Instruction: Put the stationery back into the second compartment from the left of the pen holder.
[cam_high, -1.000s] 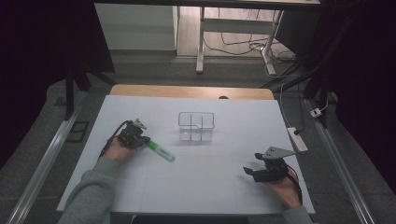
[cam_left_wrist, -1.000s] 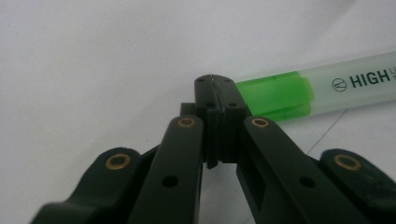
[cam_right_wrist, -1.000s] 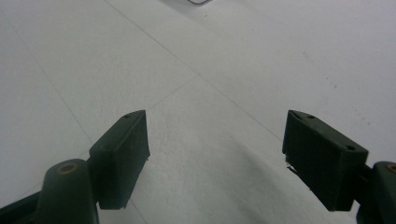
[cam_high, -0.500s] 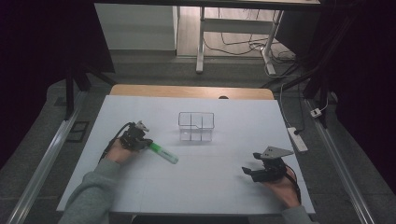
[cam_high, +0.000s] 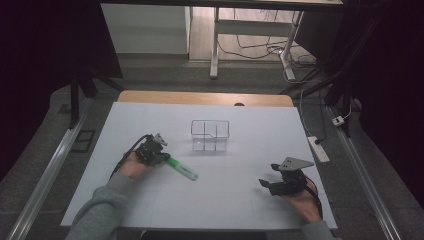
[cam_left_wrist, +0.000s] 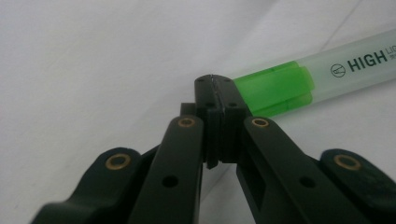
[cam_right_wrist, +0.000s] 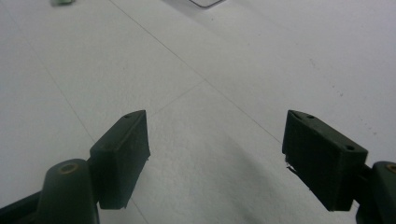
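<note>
A green highlighter (cam_high: 182, 168) lies on the white table (cam_high: 240, 210), left of middle. Its green end (cam_left_wrist: 275, 88) rests right beside the tips of my left gripper (cam_left_wrist: 213, 88). That gripper (cam_high: 161, 155) is shut, its pads pressed together with nothing between them. A clear box with several compartments (cam_high: 210, 135) stands at the middle of the table, behind the pen. My right gripper (cam_high: 265, 184) rests low at the front right, open, with bare tabletop between its jaws (cam_right_wrist: 217, 154).
A white power strip (cam_high: 319, 149) lies at the table's right edge, with a cable running off behind. A wooden strip (cam_high: 200, 98) borders the far edge. Desk legs and cables stand on the floor beyond.
My left gripper has slid a little to the right, and the highlighter has shifted right with it. The right gripper has stayed where it was.
</note>
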